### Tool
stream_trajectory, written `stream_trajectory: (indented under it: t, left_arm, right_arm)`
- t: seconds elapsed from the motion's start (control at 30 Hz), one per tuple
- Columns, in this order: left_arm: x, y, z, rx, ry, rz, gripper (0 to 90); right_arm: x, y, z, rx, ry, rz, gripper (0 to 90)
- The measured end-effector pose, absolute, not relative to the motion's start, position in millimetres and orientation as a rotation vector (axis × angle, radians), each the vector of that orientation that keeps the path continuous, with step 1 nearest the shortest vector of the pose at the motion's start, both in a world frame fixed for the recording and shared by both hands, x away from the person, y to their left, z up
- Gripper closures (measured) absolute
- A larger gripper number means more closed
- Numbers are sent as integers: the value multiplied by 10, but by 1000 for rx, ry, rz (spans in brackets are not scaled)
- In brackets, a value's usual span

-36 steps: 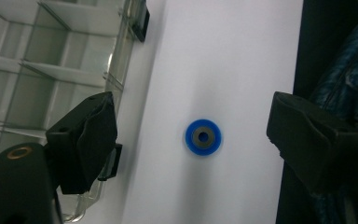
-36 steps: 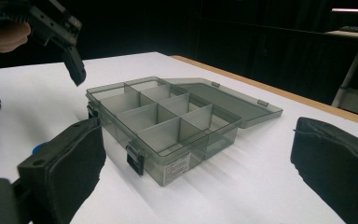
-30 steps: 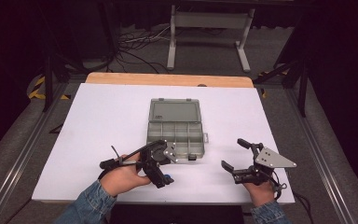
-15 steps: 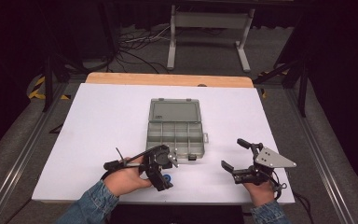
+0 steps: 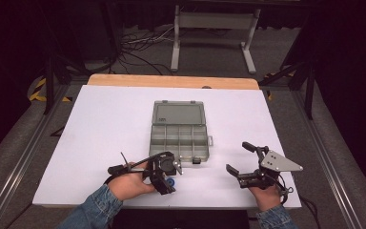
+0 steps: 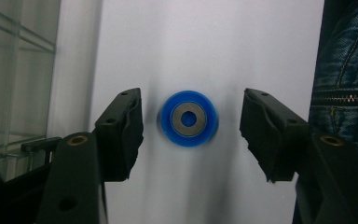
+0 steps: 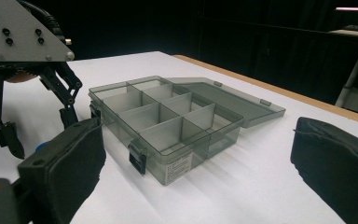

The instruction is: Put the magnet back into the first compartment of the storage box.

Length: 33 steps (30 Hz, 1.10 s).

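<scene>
My left gripper (image 6: 190,126) points straight down with the blue disc (image 6: 189,118) centred between its jaws, which have just been closing from a wider gap, pads not yet touching it. The disc lies flat on the white table (image 5: 105,124), low centre-left of the high view, just below the open compartment box (image 5: 178,136). The right gripper (image 5: 248,164) hangs apart, farther off, empty.

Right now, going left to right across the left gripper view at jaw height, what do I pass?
Clear compartment box → left gripper, its one black jaw → blue wheel with metal hub lying on the white table, untouched between the closing jaws → other black jaw → denim sleeve.
</scene>
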<state>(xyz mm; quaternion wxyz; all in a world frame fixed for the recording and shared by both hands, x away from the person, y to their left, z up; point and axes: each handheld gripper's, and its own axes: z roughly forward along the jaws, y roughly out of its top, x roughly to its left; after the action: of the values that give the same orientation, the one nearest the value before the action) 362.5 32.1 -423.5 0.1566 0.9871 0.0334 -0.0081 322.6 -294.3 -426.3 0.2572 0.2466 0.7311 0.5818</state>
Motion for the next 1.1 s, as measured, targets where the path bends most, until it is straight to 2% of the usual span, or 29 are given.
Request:
stream_trajectory:
  t: [0.17, 0.37, 1.1]
  left_arm:
    - [3622, 313, -4248, 2842, 90, -12, 487]
    - [3623, 303, -4261, 2848, 108, -3, 612]
    - [3587, 353, -3996, 2811, 69, 38, 623]
  right_arm:
    - [3226, -2943, -4262, 669, 1983, 1579, 38]
    - [3228, -2942, -4264, 669, 1987, 1582, 38]
    - [3229, -2939, -4264, 670, 1987, 1578, 38]
